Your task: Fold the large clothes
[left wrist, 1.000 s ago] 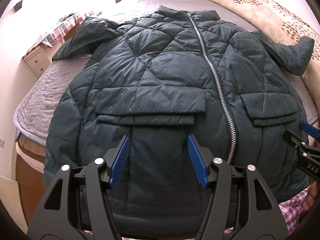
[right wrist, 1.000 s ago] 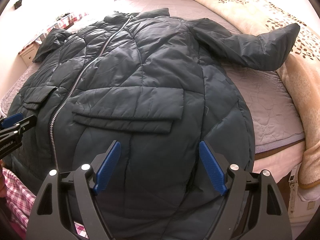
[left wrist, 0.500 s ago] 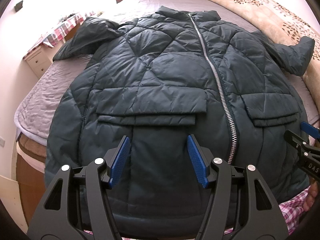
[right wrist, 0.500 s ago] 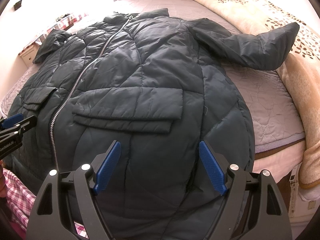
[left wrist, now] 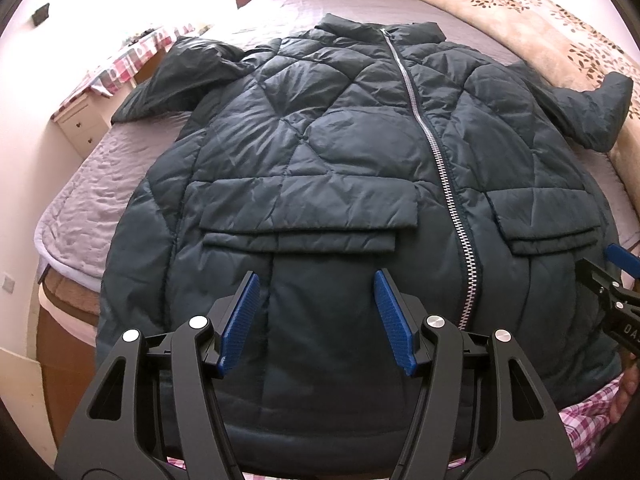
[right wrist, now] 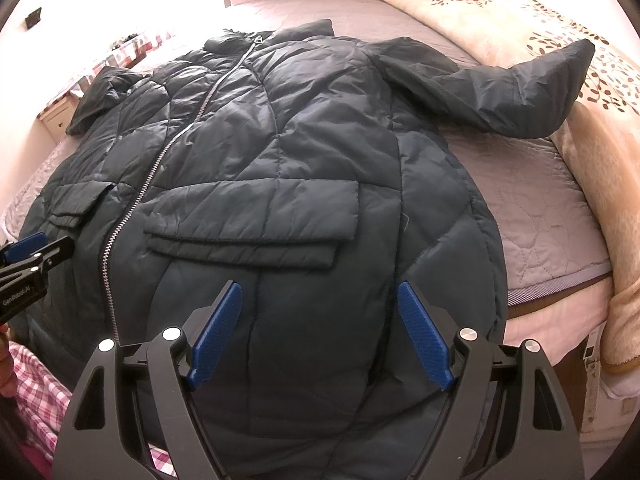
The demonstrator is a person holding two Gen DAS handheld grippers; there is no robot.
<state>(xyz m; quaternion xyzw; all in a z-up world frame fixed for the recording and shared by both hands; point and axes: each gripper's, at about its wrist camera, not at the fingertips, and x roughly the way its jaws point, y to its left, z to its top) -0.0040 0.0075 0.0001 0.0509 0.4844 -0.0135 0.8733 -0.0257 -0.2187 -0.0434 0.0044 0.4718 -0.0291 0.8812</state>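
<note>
A dark quilted jacket [left wrist: 320, 152] [right wrist: 280, 152] lies face up and spread flat on the bed, zipped, collar at the far end, hem toward me. Its left sleeve [left wrist: 180, 76] reaches out toward the bed's left side. The right sleeve [right wrist: 512, 88] stretches onto the beige blanket. My left gripper [left wrist: 316, 316] hangs open above the hem, left of the zipper [left wrist: 448, 184], below the left pocket flap, with nothing between its blue pads. My right gripper [right wrist: 320, 332] hangs open above the hem under the right pocket flap [right wrist: 256, 212], holding nothing. Each gripper shows at the other view's edge.
The bed [left wrist: 104, 168] has a lilac quilted cover. A beige leaf-print blanket [right wrist: 520, 12] lies along its right side. A white bedside cabinet [left wrist: 80, 124] with a checked cloth stands at the far left. Pink checked fabric on a person [left wrist: 584, 424] shows below the hem.
</note>
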